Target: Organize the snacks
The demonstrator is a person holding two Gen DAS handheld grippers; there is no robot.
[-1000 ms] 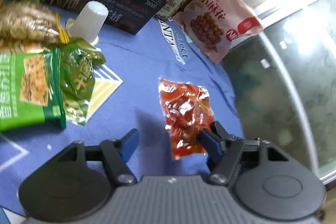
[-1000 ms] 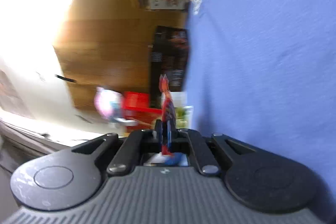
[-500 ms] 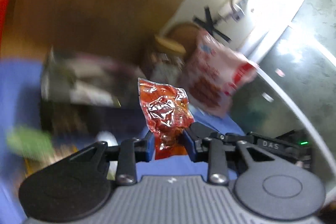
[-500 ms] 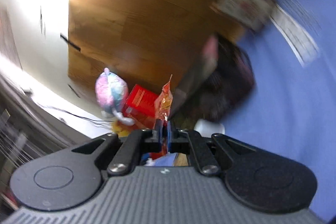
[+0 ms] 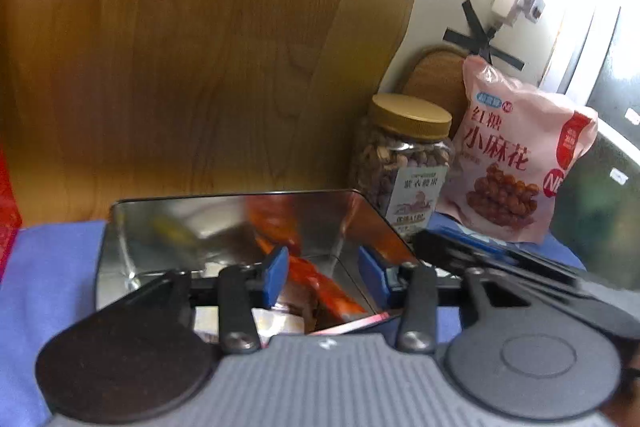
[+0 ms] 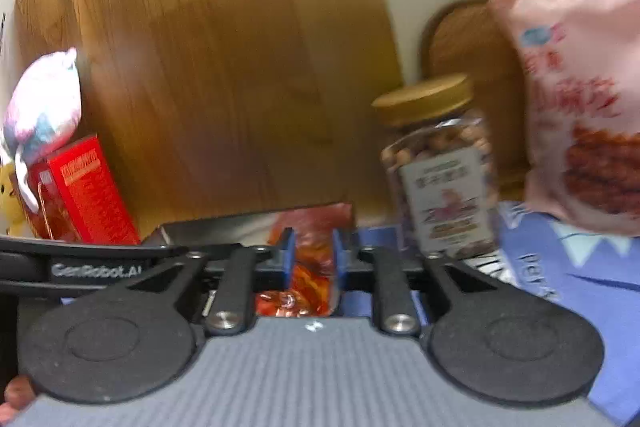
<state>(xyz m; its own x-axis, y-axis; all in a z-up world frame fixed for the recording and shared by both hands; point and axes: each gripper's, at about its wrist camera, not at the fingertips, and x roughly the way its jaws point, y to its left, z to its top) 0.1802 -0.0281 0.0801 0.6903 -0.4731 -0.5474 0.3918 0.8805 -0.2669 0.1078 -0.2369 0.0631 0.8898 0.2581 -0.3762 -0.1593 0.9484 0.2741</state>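
Note:
An open metal tin [image 5: 132,227] stands on the blue cloth, with red and orange snack packets [image 5: 320,287] lying inside it. My left gripper [image 5: 324,275] hovers over the tin's near edge. Its jaws are opening and the blue pads stand clear of the red packet below them. In the right wrist view the tin [image 6: 224,223] lies just ahead. My right gripper [image 6: 313,259] is over it, jaws opening, with a red packet [image 6: 314,269] loose between the pads. The right gripper's black body [image 5: 520,267] shows beside the left one.
A nut jar with a gold lid [image 5: 404,163] and a pink snack bag [image 5: 516,163] stand right of the tin. A red box [image 6: 84,195] and a plush toy [image 6: 40,107] are at the left. A wooden board [image 5: 200,47] rises behind.
Both grippers lifted their red packets off the cloth and carried them over the tin. Both then parted their jaws. The right gripper rolled upright.

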